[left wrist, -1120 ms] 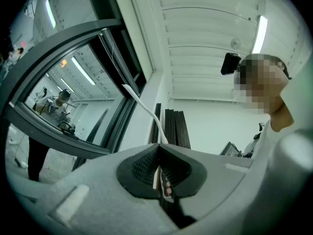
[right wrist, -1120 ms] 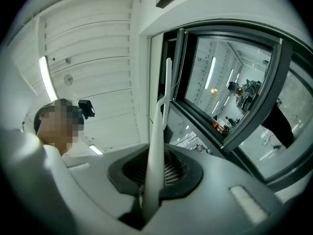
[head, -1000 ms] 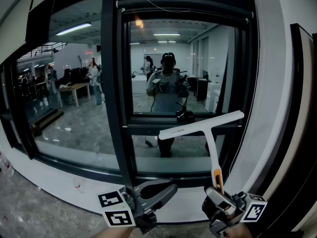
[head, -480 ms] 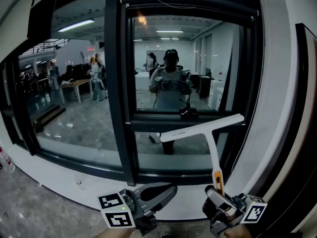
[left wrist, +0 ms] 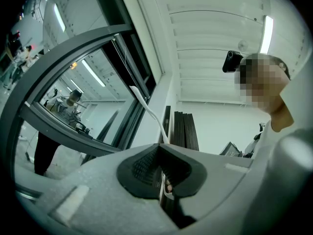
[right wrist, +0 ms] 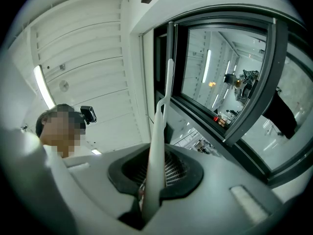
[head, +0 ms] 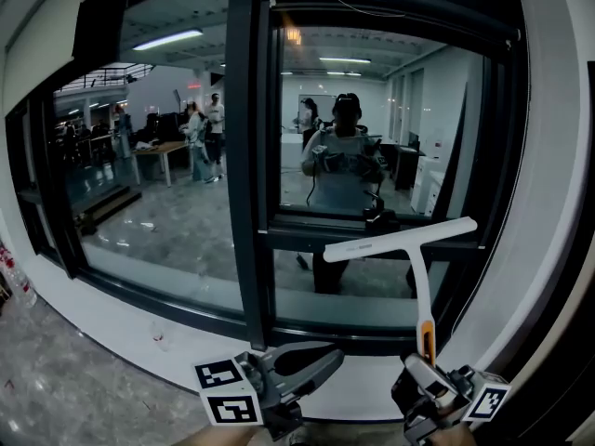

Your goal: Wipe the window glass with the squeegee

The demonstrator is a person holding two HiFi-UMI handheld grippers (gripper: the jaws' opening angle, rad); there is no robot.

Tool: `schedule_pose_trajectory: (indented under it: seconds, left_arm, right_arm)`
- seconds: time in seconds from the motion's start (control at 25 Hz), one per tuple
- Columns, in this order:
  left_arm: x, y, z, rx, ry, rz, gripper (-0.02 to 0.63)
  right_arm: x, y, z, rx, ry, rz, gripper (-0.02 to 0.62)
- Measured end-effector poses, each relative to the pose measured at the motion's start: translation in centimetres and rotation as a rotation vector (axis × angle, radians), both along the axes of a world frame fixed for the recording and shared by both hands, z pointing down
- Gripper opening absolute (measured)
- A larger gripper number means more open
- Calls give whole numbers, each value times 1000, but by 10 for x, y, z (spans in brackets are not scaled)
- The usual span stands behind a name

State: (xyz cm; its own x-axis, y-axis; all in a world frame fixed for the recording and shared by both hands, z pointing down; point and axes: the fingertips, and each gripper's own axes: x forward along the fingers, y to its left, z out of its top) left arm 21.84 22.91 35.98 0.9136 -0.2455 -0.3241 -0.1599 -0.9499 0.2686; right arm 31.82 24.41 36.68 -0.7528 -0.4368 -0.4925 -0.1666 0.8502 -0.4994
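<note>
A white T-shaped squeegee (head: pixel 400 239) stands upright before the window glass (head: pixel 372 137), its blade tilted across the dark lower rail of the right pane. I cannot tell whether the blade touches the glass. My right gripper (head: pixel 423 376) is shut on the squeegee's handle just below its orange section (head: pixel 428 338). In the right gripper view the white squeegee handle (right wrist: pixel 159 141) rises from between the right gripper's (right wrist: pixel 155 166) jaws towards the window glass (right wrist: pixel 225 72). My left gripper (head: pixel 323 358) hangs low at centre, shut and empty. In the left gripper view the left gripper (left wrist: pixel 160 153) is pressed shut, and the squeegee (left wrist: pixel 146 106) shows beyond it.
A thick dark mullion (head: pixel 246 156) splits the window, with a larger pane (head: pixel 149 156) to its left. A white sill (head: pixel 139 328) runs beneath. A white wall (head: pixel 548 156) and a dark panel (head: pixel 581 277) stand at the right. The glass mirrors a lit room with people and desks.
The head view has swung, so the window now sits further right in frame. The squeegee and both grippers keep nearly the same pose against the window.
</note>
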Motion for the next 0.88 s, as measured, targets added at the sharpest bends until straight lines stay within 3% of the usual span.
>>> schedule_pose_trajectory:
  seconds: [0.28,0.56,0.88]
  left_arm:
    - [-9,-54,2,3,9,-20,-3]
    - [-29,-141,-4,13,5,-20,-3]
    - [-53,-245,-29,69,-12,11,-3]
  right_arm:
    - [-1,-55,10,-7,45,1,49]
    - [-23,-141,1,30,86,11,48]
    - [-46,-246,-33,76,10,15,46]
